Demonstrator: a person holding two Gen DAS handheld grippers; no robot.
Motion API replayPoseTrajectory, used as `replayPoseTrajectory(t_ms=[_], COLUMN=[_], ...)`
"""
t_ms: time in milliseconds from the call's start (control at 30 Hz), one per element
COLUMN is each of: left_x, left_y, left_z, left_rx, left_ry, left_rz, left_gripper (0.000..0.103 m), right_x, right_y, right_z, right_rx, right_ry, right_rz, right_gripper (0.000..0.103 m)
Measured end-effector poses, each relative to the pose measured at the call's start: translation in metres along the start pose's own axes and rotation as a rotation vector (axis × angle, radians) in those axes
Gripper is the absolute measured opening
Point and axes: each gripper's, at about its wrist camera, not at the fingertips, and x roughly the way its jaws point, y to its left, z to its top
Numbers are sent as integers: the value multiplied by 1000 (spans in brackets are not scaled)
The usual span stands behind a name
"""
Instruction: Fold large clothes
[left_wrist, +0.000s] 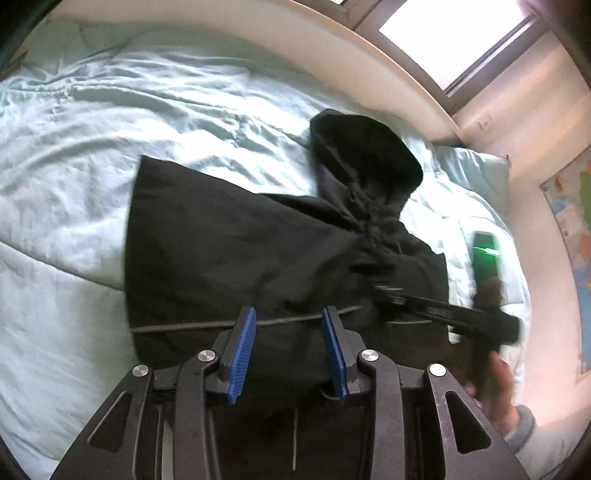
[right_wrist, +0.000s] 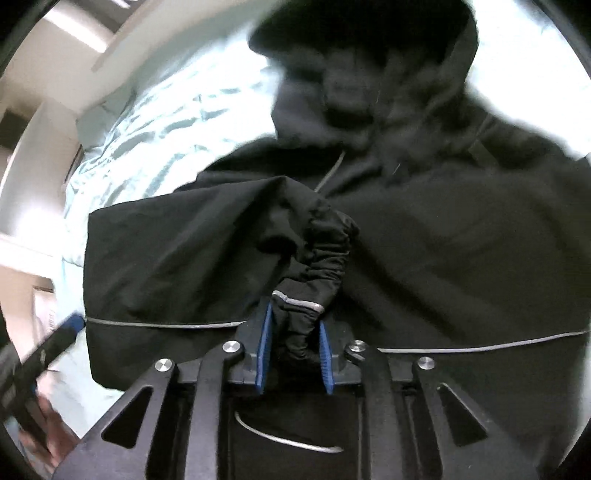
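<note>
A black hooded jacket (left_wrist: 240, 251) lies on the pale blue bed cover (left_wrist: 110, 122), its hood (left_wrist: 365, 158) toward the headboard. A thin grey reflective stripe (left_wrist: 184, 326) crosses its body. My left gripper (left_wrist: 290, 319) is open and empty just above the jacket's lower part. My right gripper (right_wrist: 295, 328) is shut on the jacket's sleeve cuff (right_wrist: 299, 310), and the sleeve (right_wrist: 207, 236) drapes across the jacket's body (right_wrist: 461, 258). The right gripper also shows blurred in the left wrist view (left_wrist: 388, 295). The left gripper shows in the right wrist view (right_wrist: 75, 321).
A pillow (left_wrist: 469, 166) lies at the head of the bed by a curved white headboard (left_wrist: 332, 48). A dark phone with a green glow (left_wrist: 485, 254) lies on the bed right of the jacket. A window (left_wrist: 454, 29) and a wall map (left_wrist: 572, 236) are beyond.
</note>
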Motion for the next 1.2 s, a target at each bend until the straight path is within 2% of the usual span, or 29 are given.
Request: replayPoseTrajectory(t_ms=[167, 233, 300, 400, 500, 567, 700, 767, 833, 900, 933, 1000, 1033, 1133, 1200], left_x=[11, 27, 54, 107, 128, 132, 120, 105, 95, 94, 99, 116, 130, 158, 172], left_y=[-5, -12, -20, -23, -17, -15, -9, -16, -30, -41, -47, -57, -61, -53, -40], left_z=[11, 11, 9, -1, -3, 1, 7, 13, 22, 32, 36, 42, 45, 43, 41], left_rx=[5, 19, 44, 66, 39, 21, -21, -5, 34, 52, 59, 82, 92, 64, 20], left_ry=[-1, 22, 66, 150, 150, 148, 164, 144, 112, 100, 104, 118, 126, 139, 161], left_rz=[-14, -18, -7, 59, 79, 59, 34, 41, 37, 21, 17, 50, 110, 207, 220], left_gripper=[38, 38, 38, 38, 38, 38, 38, 38, 38, 40, 43, 43, 43, 43, 43], right_x=[-90, -114, -120, -92, -36, -12, -18, -33, -63, -85, -90, -76, -62, 2, 33], right_y=[-29, -53, -82, -136, -179, -191, -187, -179, -159, -136, -126, -99, -87, -61, -74], right_z=[-4, -8, -11, -19, -31, -35, -31, -26, -21, -15, -11, -1, 4, 14, 15], right_rx=[-64, -67, -59, 7, 76, 101, 112, 102, 79, 61, 60, 40, 12, -94, -61], right_ry=[-175, -216, -216, -130, -14, -9, 10, 29, -30, -130, -164, -169, -147, -67, 10], right_rz=[-152, -240, -314, -346, -330, -321, -328, -333, -381, -395, -367, -263, -238, -339, -362], right_gripper=[24, 24, 25, 25, 26, 29, 31, 39, 57, 68, 68, 68, 67, 63, 62])
